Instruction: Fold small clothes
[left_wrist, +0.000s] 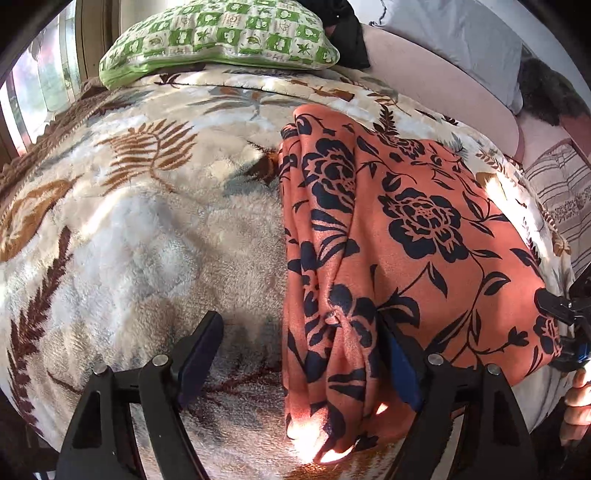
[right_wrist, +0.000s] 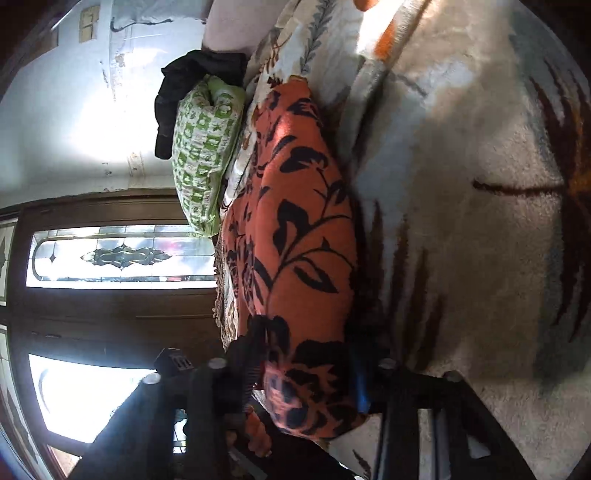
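Left tongs gape beside orange cloth; right tongs grip it.

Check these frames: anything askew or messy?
The orange floral cloth isn't flat: its left edge is bunched into thick rolled folds by the open left claw. The right claw grips a corner. Nothing spilled or damaged.
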